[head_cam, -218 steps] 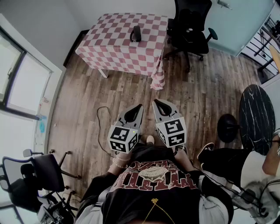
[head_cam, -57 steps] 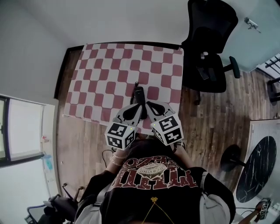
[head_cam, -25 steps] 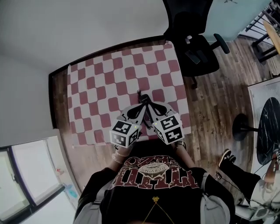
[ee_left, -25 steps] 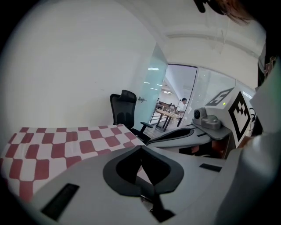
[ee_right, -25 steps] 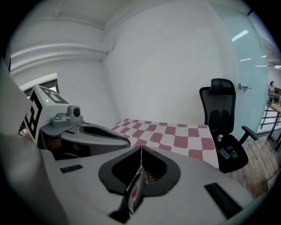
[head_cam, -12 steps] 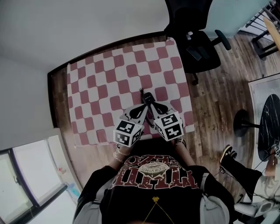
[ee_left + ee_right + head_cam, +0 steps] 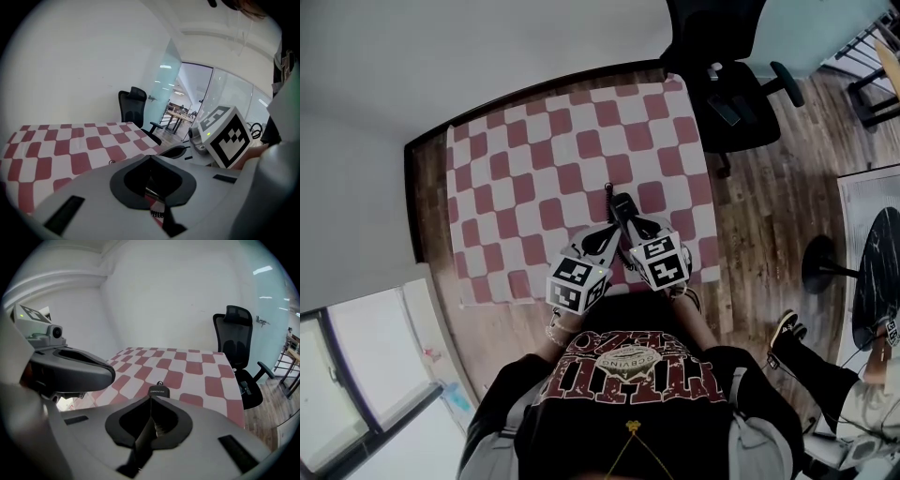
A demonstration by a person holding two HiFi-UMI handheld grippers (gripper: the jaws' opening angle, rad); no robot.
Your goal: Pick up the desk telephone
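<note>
The black desk telephone (image 7: 620, 202) lies on the red-and-white checked tablecloth (image 7: 534, 178), near the table's front edge. Both grippers hover just in front of it, side by side. My left gripper (image 7: 606, 232) points at the phone's near left side with its jaws shut and empty; a bit of coiled cord (image 7: 157, 213) shows through its frame. My right gripper (image 7: 627, 221) is over the phone's near end, jaws shut with nothing between them. In the right gripper view the top of the telephone (image 7: 159, 391) peeks just past the jaw tips.
A black office chair (image 7: 727, 66) stands at the table's right far corner. White walls run behind and left of the table. A round dark table (image 7: 874, 253) and another person's shoe (image 7: 783, 330) are on the wooden floor at right.
Both grippers have come down toward the telephone, the right one more than the left. Their jaws stay shut.
</note>
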